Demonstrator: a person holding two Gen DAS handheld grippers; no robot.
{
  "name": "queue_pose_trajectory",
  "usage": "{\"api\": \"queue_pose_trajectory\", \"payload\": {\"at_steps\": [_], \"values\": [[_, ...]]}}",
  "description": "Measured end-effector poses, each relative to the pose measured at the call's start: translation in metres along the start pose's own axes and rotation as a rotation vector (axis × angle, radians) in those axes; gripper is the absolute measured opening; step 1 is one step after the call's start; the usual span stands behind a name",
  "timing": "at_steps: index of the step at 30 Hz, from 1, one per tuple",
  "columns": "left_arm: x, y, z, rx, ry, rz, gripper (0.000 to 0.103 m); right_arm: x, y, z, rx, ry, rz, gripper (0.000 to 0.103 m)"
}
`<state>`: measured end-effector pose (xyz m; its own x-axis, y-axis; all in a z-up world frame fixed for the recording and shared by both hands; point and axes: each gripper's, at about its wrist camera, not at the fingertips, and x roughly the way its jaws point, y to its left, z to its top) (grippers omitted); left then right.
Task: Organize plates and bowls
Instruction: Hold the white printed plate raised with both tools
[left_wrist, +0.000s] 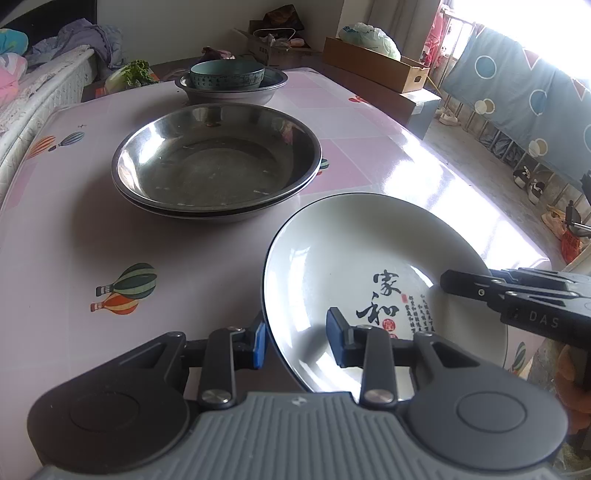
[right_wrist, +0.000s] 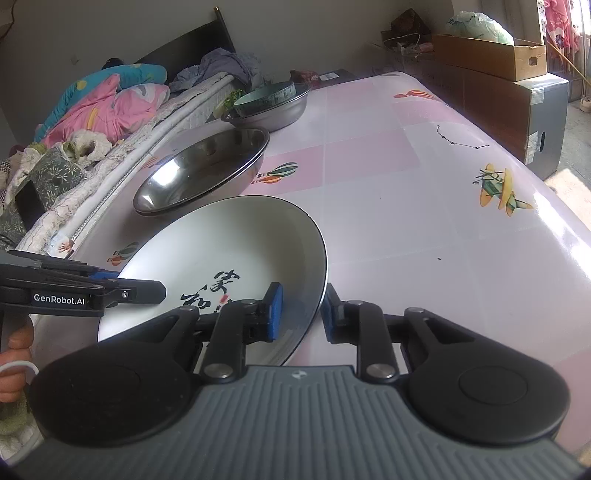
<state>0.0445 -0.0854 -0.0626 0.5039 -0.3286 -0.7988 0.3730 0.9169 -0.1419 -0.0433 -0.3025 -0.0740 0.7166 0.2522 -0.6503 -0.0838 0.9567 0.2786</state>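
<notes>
A white plate (left_wrist: 354, 266) with a thin dark rim and black brush lettering lies on the near part of the table (left_wrist: 74, 240), which wears a glossy pink checked cloth printed with balloons. The left gripper (left_wrist: 295, 334) straddles the plate's left rim, one blue pad (left_wrist: 259, 341) outside and one over the inside, with a gap showing at each; its jaws stand a little apart and do not press the rim. The right gripper (right_wrist: 301, 312) straddles the opposite rim the same way, slightly parted, clamping nothing.

Beyond the plate, near but apart, sit two shallow metal dishes (left_wrist: 218, 162), stacked, round and mirror-bright inside. Farther back a deeper metal basin (left_wrist: 236, 90) holds a teal ceramic bowl (left_wrist: 227, 74) with a patterned band. Nothing stands between the plate and the dishes.

Leafy greens (left_wrist: 138, 70) lie by the table's far corner. Along one side runs a bed (right_wrist: 110, 122) heaped with soft, rumpled bedding; on the other, cardboard boxes (right_wrist: 491, 55) hold a pale plastic bag.
</notes>
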Motion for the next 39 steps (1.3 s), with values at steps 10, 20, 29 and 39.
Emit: {"api": "queue_pose_trajectory", "payload": {"at_steps": [10,20,29,39], "values": [[-0.001,-0.004,0.0,0.02,-0.003,0.021,0.035,0.003,0.01,-0.001,-0.069,-0.028,-0.043,0.026],[-0.003,-0.005,0.001,0.017,-0.001,0.035,0.034,0.003,0.014,0.001,-0.092,-0.026,-0.062,0.026],[-0.005,-0.005,0.001,0.01,-0.004,0.042,0.034,0.002,0.017,0.001,-0.099,-0.028,-0.066,0.026],[-0.006,-0.005,-0.002,0.041,-0.012,0.04,0.031,0.005,0.012,0.002,-0.098,-0.037,-0.067,0.025]]}}
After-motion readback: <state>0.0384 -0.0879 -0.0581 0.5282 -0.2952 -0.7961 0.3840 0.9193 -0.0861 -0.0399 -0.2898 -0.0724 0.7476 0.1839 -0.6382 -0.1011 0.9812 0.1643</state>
